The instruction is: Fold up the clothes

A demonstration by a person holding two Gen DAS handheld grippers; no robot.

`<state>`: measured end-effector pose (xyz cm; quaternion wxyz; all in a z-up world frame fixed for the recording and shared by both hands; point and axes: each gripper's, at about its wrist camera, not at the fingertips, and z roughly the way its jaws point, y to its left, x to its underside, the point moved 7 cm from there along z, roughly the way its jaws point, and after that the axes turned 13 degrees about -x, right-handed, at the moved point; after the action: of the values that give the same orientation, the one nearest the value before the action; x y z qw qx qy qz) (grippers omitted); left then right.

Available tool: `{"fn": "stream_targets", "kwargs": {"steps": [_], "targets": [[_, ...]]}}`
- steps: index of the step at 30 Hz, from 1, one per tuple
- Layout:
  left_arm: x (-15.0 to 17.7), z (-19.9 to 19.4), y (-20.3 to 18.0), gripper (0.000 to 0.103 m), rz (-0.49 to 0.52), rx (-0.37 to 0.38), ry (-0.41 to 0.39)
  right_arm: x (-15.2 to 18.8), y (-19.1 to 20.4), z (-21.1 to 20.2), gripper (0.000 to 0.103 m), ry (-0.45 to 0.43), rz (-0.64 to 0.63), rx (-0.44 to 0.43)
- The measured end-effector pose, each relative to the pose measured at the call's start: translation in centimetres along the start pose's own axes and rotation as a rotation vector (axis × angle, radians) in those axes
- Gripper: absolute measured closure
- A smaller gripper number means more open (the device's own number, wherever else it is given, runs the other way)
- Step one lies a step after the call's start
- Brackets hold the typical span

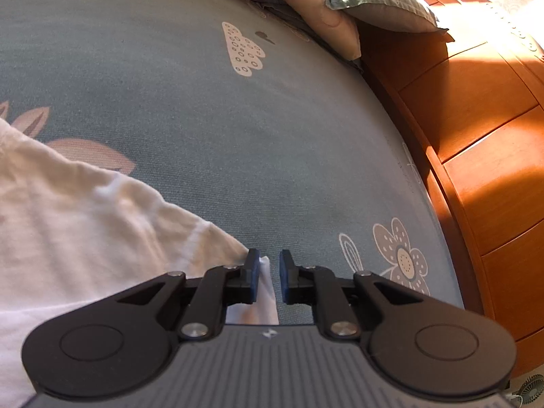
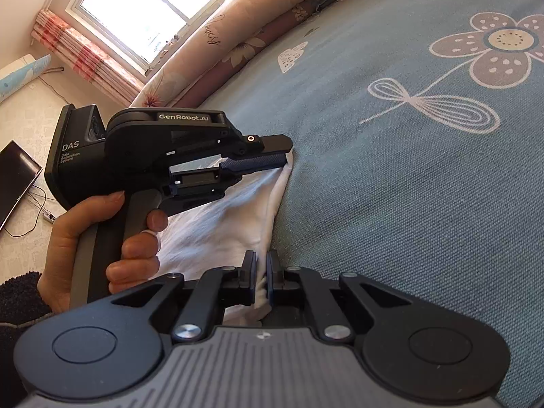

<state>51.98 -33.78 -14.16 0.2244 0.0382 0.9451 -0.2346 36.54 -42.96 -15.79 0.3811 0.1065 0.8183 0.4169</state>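
A white garment [image 1: 102, 224] lies on a blue-grey flowered bed sheet [image 1: 238, 136]. Its corner sits between the fingers of my left gripper [image 1: 269, 278], against the left pad. A narrow gap of sheet shows beside the right pad, so the jaws stand slightly open. In the right wrist view, a person's hand [image 2: 136, 255] holds the left gripper [image 2: 285, 156] at the garment's far corner. My right gripper [image 2: 261, 278] is shut on a bunched edge of the white garment [image 2: 221, 224]. That edge runs straight between the two grippers.
An orange wooden bed frame [image 1: 476, 136] borders the sheet's right side, with a grey-green pillow [image 1: 380, 3] and a rolled quilt [image 2: 238, 23] along the far edge. A window [image 2: 146, 6], a dark screen [image 2: 17, 176] and cables are on the left.
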Motion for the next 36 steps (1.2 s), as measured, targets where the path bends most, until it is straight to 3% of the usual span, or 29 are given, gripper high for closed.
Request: {"fn": "stream_targets", "kwargs": {"steps": [5, 9, 14, 20, 23, 25, 36], "targets": [[-0.2, -1.5, -0.1, 0.074, 0.001, 0.037, -0.024, 0.3, 0.1, -0.1, 0.097, 0.0, -0.007, -0.001], [0.5, -1.8, -0.4, 0.074, 0.021, 0.055, 0.009, 0.3, 0.1, -0.2, 0.097, -0.001, -0.004, 0.002], [0.1, 0.2, -0.8, 0.074, 0.027, 0.022, 0.011, 0.3, 0.3, -0.1, 0.097, 0.004, -0.016, 0.007], [0.7, -2.0, -0.9, 0.074, 0.035, 0.05, 0.023, 0.2, 0.4, 0.0, 0.097, 0.008, -0.022, 0.01], [1.2, -3.1, -0.9, 0.063, 0.04, 0.064, 0.035, 0.3, 0.5, -0.1, 0.097, 0.008, -0.019, 0.009], [2.3, -3.8, -0.7, 0.062, 0.049, 0.074, 0.06, 0.4, 0.5, -0.1, 0.097, 0.007, -0.016, 0.008], [3.4, -5.3, -0.2, 0.062, 0.058, 0.064, 0.027, 0.5, 0.4, -0.2, 0.097, 0.008, 0.007, 0.007]]}}
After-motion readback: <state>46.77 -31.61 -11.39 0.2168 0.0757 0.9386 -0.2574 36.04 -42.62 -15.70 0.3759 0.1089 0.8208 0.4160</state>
